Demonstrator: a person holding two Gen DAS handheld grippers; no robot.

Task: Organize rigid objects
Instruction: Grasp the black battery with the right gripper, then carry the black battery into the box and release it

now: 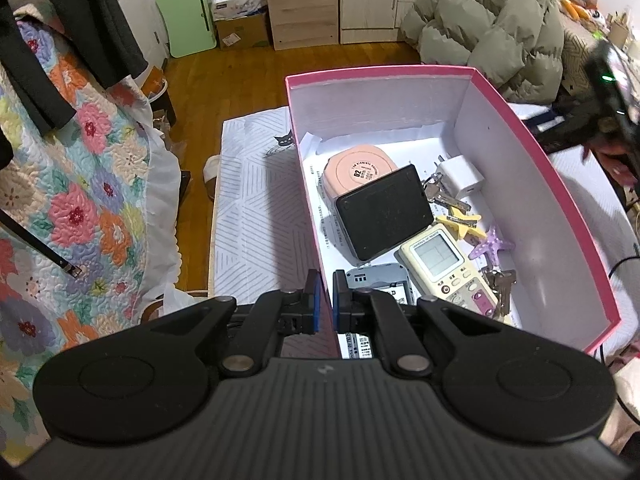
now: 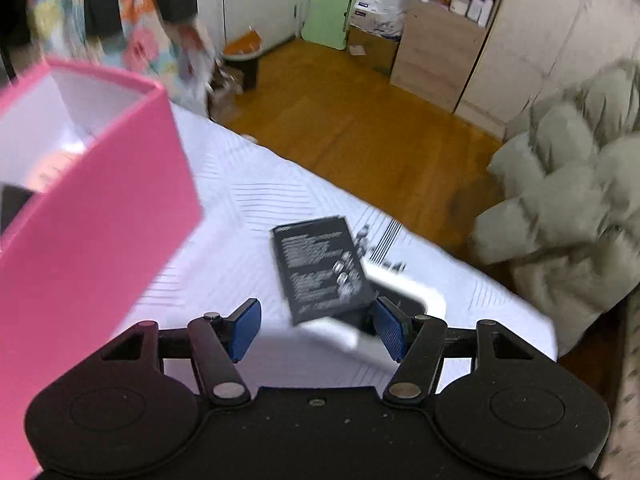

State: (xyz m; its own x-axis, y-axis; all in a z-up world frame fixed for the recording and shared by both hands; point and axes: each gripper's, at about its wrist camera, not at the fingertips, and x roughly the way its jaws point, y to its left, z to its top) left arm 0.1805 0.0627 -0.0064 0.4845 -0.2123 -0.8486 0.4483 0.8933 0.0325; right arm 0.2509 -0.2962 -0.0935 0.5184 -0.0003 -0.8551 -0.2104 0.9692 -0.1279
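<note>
Here, in the left wrist view, the left gripper (image 1: 324, 300) has its blue pads nearly together on the near wall of the pink box (image 1: 560, 184), one pad outside and one inside, so it seems to be pinching the wall to steady the box. Ahead of it and to its right, inside the box, lie a round pink case (image 1: 358, 172), a black pad (image 1: 384, 212), a white charger (image 1: 460, 178), keys (image 1: 438, 196), a cream remote (image 1: 452, 270), a purple starfish (image 1: 492, 244) and a yellow starfish (image 1: 464, 226). The box rests on a white striped cloth (image 1: 256, 208) that shows to the gripper's left.

In the right wrist view, which is blurred by motion, the right gripper (image 2: 316, 330) stands wide open and holds nothing. A black booklet (image 2: 320, 270) with white print, flat and rectangular, lies on the cloth just ahead of it, closer to the right pad; whether it touches that pad I cannot tell. A white block (image 2: 408, 292) sits beside it, half under its far edge. The box stands to the gripper's left.

My judgement: most things are already packed, and the step in hand is collecting the booklet. The next move calls for squaring the open jaws around its narrow sides, closing, and carrying it left over the rim. It looks thin and stiff, so a grip low against the cloth may slip.
</note>
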